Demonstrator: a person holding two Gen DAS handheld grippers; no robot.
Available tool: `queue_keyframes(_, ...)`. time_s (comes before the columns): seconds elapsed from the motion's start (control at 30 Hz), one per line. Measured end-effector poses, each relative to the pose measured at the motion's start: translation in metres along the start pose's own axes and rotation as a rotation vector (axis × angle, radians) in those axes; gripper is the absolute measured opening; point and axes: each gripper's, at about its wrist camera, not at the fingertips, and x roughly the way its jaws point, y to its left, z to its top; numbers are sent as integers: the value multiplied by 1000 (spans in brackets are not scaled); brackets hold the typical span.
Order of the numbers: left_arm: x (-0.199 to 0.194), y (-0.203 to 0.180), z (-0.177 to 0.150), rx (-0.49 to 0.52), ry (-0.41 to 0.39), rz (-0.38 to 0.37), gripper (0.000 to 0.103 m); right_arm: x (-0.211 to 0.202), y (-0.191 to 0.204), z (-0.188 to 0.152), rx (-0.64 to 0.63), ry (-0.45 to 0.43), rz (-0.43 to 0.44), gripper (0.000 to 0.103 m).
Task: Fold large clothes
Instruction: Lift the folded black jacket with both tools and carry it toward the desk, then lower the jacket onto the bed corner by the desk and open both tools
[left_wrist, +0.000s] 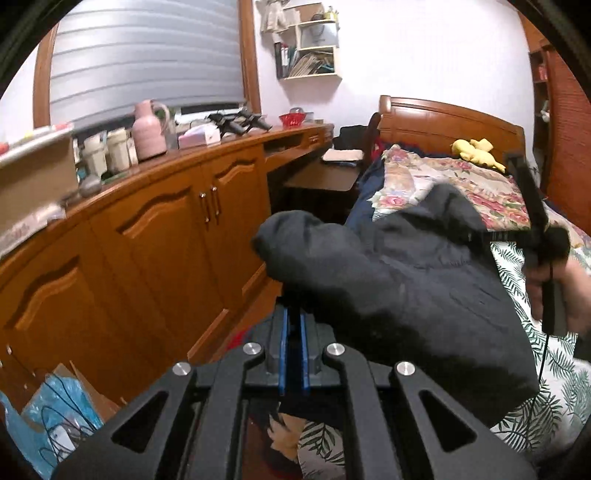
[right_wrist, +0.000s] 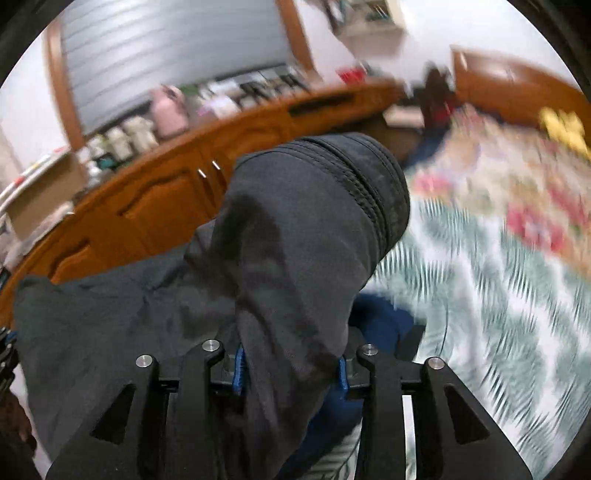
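Left gripper (left_wrist: 293, 325) pinched shut on dark garment (left_wrist: 406, 280); right gripper (right_wrist: 291, 369) partly open, ribbed cuff (right_wrist: 362, 184) bunched between pads, above the bed (left_wrist: 554, 369).

— How many garments are hanging there?
— One dark garment (left_wrist: 406, 280), and two grippers (left_wrist: 293, 332) are showing.
— And on the worktop (left_wrist: 207, 155)?
— One pink jug (left_wrist: 149, 129) is standing, one red bowl (left_wrist: 291, 119) is sitting; one yellow plush (left_wrist: 476, 151) is lying on the bed (left_wrist: 461, 184).

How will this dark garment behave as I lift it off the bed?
Probably floppy: the dark garment sags in soft folds between the left gripper and right gripper. Its thick ribbed cuff suggests some weight. The matte fabric seems unlikely to slip.
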Motion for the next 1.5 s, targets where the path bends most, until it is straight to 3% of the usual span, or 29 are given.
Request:
queue_keyframes(0.17, 2, 1, -10, -5, 21, 28, 6, 3, -6, -18, -71, 24, -44, 48)
queue_keyframes(0.43, -16, 4, -17, -59, 14, 20, 10, -34, 12, -36, -222, -4, -105, 51)
queue_keyframes(0.6, -36, 0, -14, -47, -9, 10, 14, -63, 32, -51, -258, -54, -31, 52)
queue_keyframes(0.77, -63, -9, -8, -31, -63, 12, 21, -82, 62, -65, -267, -67, 124, 53)
queue_keyframes(0.87, -75, -16, -6, -15, -80, 4, 26, -85, 82, -75, -295, -56, 168, 53)
queue_keyframes(1.17, -115, -43, 7, 30, -152, -1, 33, -77, 96, -95, -264, -45, 158, 53)
queue_keyframes(1.37, -134, -65, 15, 26, -161, 2, 33, -114, 89, -99, -274, -88, 147, 54)
queue_keyframes(1.5, -139, -77, 17, -14, -138, -41, 33, -145, 82, -105, -286, -129, 125, 58)
